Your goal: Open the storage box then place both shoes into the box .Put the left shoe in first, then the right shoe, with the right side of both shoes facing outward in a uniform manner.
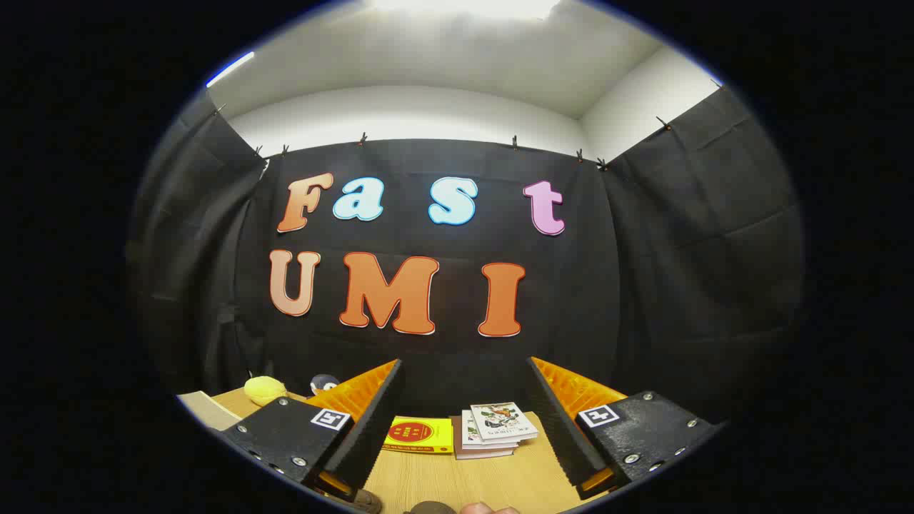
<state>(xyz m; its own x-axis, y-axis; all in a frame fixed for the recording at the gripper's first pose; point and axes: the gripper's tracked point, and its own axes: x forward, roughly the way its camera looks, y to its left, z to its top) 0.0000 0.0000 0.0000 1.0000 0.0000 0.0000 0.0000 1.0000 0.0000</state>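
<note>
Black cloth (pixel 643 285) hangs all around the booth as its wall, and above it are a white wall (pixel 400 114) and a bright ceiling light (pixel 464 6). Low down sits a light wooden table (pixel 493 478).

The gripper (pixel 464 407) points at the back cloth and is held up above the table. Its two fingers (pixel 371 421) are spread wide apart. Nothing is between them, and they touch nothing.

Past the fingers, on the table near the back cloth, lies a flat yellow book (pixel 421 435). Right beside it is a small stack of books (pixel 493 428) with pictures on the top cover. The books are seen through the gap between the fingers.

Off by the left finger, at the back of the table, sits a yellow soft toy (pixel 264 389). A small dark toy (pixel 323 383) with a white patch is next to it.

Down by the near end of the table a brown thing (pixel 360 500) peeks out under the left finger. It may be part of a shoe, but I cannot tell. A fingertip of a person's hand (pixel 485 508) is close by.
</note>
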